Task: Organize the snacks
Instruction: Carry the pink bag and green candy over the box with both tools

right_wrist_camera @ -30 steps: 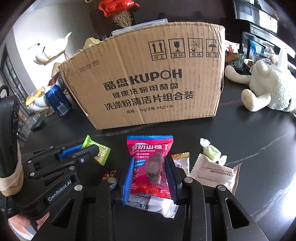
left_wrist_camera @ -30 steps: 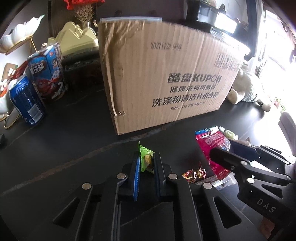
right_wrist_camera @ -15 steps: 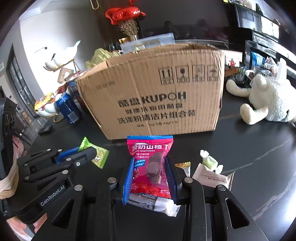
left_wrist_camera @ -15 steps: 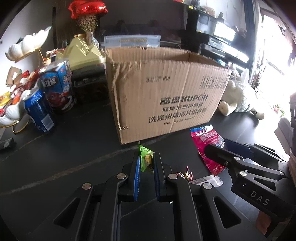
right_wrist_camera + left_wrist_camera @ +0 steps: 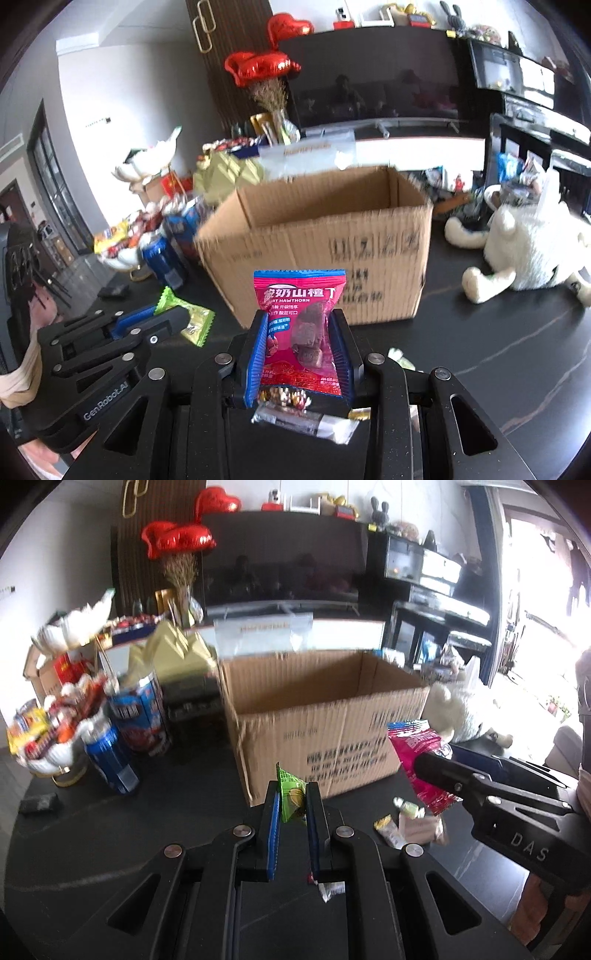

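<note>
An open cardboard box (image 5: 321,716) stands on the black table, also in the right wrist view (image 5: 317,240). My left gripper (image 5: 291,805) is shut on a small green candy packet (image 5: 292,799), held above the table in front of the box; it shows in the right wrist view (image 5: 186,315) too. My right gripper (image 5: 301,332) is shut on a pink hawthorn snack bag (image 5: 301,325), also seen in the left wrist view (image 5: 419,764). Both are raised to about the box's rim height.
Loose wrapped candies (image 5: 410,818) lie on the table below. Blue cans (image 5: 110,760) and a snack-filled white dish (image 5: 48,738) stand left of the box. A white plush toy (image 5: 524,251) lies right of it. A white wrapper (image 5: 306,421) lies under my right gripper.
Both grippers have risen with their packets; the box's open top and inside now show. The loose candies stay on the table below.
</note>
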